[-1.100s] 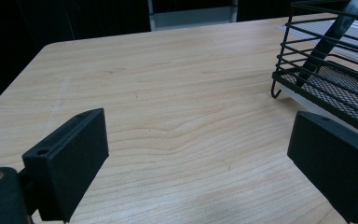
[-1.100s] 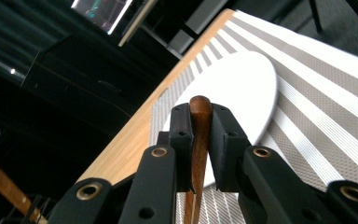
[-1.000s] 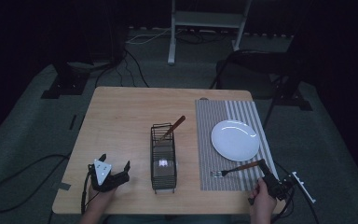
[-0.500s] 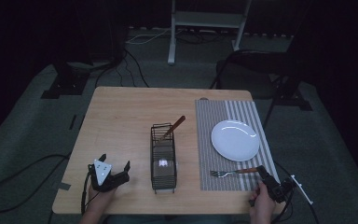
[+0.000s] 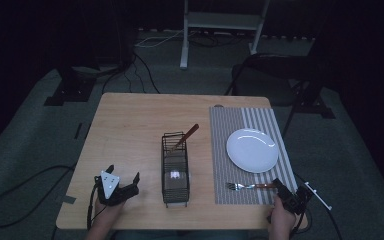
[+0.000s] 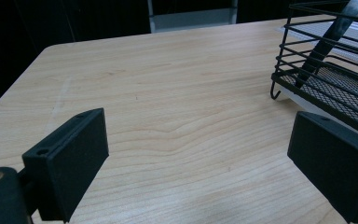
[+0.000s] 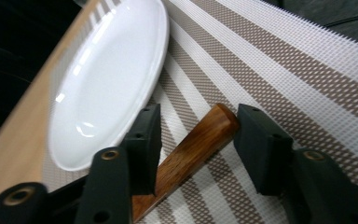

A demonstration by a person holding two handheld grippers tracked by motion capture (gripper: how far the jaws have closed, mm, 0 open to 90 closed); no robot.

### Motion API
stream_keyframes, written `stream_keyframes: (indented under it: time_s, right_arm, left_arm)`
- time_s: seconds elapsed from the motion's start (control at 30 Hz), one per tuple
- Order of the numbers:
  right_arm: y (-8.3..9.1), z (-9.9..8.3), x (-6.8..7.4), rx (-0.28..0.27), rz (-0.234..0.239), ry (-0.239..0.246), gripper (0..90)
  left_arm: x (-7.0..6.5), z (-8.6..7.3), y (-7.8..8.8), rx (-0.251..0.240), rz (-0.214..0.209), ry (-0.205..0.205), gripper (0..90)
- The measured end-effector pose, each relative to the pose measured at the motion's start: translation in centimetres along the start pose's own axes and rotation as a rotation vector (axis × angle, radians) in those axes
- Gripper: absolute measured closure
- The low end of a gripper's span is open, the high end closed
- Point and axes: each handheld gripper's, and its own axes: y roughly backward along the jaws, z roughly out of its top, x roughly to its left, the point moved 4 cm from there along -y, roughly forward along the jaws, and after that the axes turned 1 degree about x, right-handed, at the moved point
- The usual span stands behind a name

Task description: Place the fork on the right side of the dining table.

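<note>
Dark room all around, just a pale wood surface (image 5: 130,135) lit up in the middle. So the fork (image 5: 250,186) with the wooden handle is lying on the striped placemat (image 5: 225,150), just below the white plate (image 5: 252,150), near the front edge. Right gripper (image 5: 281,186) sits at the handle end, and its fingers (image 7: 144,140) have just been opening: the handle is between them, but there's a gap on the far side, so it looks let go, not pinched. Left gripper (image 5: 125,181) is parked well apart on the bare wood, fingers (image 6: 70,158) spread wide with nothing in them, beside the black wire basket (image 5: 175,165), which has another wooden-handled utensil (image 5: 187,136) leaning in it.

What could go wrong, I reckon: the near finger looks close to the handle, maybe touching, so pulling back at an angle could drag or spin the fork, perhaps knock it into the plate rim or off the mat.
</note>
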Motion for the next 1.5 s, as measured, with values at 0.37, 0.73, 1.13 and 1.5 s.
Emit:
stream_keyframes:
  time_s: [0.37, 0.73, 1.13, 1.5]
  right_arm:
    - [-0.1, -0.3, 0.9, -0.012, -0.129, 0.196, 26.9]
    - [2.3, 0.6, 4.9, -0.091, -0.099, 0.401, 16.3]
    - [4.5, 0.3, 10.8, -0.145, 0.119, 0.479, 12.0]
    - [3.6, -1.2, 17.5, -0.123, 0.230, 0.581, 12.2]
  left_arm:
    - [0.0, 0.0, 0.0, 0.003, 0.000, 0.000, 5.0]
    - [-0.5, 0.0, 0.1, 0.004, -0.003, -0.037, 5.0]
    - [-0.2, 0.0, -0.1, 0.025, 0.009, -0.005, 5.0]
    - [-0.2, 0.0, -0.1, 0.019, 0.007, -0.009, 5.0]
